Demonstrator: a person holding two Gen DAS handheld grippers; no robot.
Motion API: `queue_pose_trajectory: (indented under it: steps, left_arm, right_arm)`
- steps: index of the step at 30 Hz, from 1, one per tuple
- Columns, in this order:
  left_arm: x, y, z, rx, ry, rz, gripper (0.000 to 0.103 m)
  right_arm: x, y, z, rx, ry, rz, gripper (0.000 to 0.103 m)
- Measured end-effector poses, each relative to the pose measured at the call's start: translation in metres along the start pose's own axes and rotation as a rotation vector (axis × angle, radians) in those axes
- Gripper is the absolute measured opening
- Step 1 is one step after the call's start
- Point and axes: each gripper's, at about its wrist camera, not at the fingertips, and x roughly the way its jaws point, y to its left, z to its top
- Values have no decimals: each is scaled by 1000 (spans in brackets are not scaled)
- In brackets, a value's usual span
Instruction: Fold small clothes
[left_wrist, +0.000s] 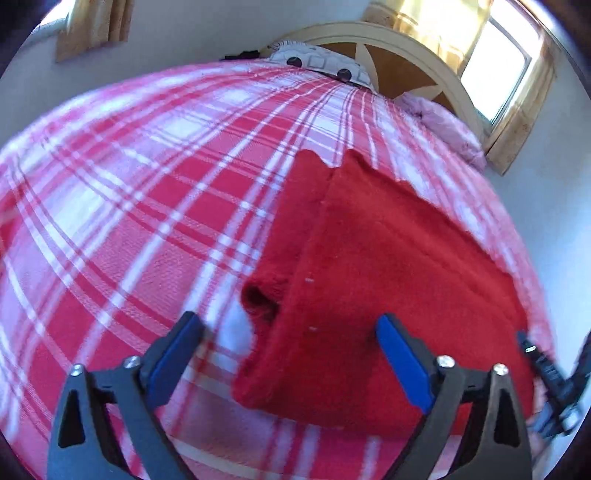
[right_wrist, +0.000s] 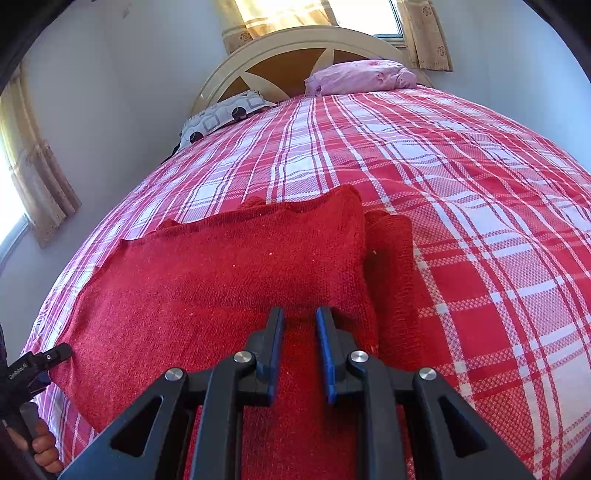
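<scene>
Left gripper (left_wrist: 288, 332) fingers spread wide, right gripper (right_wrist: 299, 321) fingers nearly closed, apparently pinching nothing

Bright window (left_wrist: 495, 66) glare, fisheye-warped edges

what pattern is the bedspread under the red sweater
Red, pink and white plaid bedspread, clearest in the right wrist view.

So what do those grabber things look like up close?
Both look alike. The left gripper and right gripper have black angular frames with triangle-shaped holes, round silver screws at the joints, and flat blue pads on the inner faces of the fingers. No cables show. One black part carries small white lettering, too small to read.
</scene>
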Motion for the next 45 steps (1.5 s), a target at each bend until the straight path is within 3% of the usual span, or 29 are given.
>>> queue_pose_trajectory:
  steps: [2,5,6,7,11,17,22,24,26,28,29,32,39,45]
  left_arm:
    - [-1,-3,-2,4,14,-39,79]
    - [-2,-8,-4,20,27,-54,53]
    - [-2,-7,-5,7,34,-79,34]
    - [1,-6,-5,-21,52,-118,29]
    - [2,-11,0,-67,49,-128,24]
    - [-17,-45,-6,68,-83,-67,22]
    - [-14,-24,-8,11,-89,-103,22]
    - [-9,-11,-10,-23,-78,-127,22]
    - [-4,-3,-12,-58,-71,-159,22]
    - [-1,0,-14,-88,-68,-180,22]
    - [-2,0,-14,-92,-76,-187,22]
    - [-11,-9,-16,-53,-118,-173,22]
    - [-30,-33,-19,43,-235,-171,22]
    - [-26,-25,-19,6,-250,-174,22]
  right_arm:
    - [0,0,0,0,1,-1,19]
    - [0,0,0,0,0,0,19]
    - [0,0,0,-1,0,-1,19]
    - [0,0,0,0,0,-1,19]
    - [0,-1,0,3,0,3,19]
    - [0,-1,1,10,7,7,19]
    - [-13,-3,12,64,20,21,20]
    - [-26,10,19,55,6,48,26]
    - [-33,35,29,38,20,153,58]
    - [-31,64,39,4,40,240,68]
    - [-28,79,44,-17,52,282,68]
    - [4,132,59,-75,162,371,68]
    - [80,230,79,-215,420,433,68]
    - [132,292,65,-351,570,341,68]
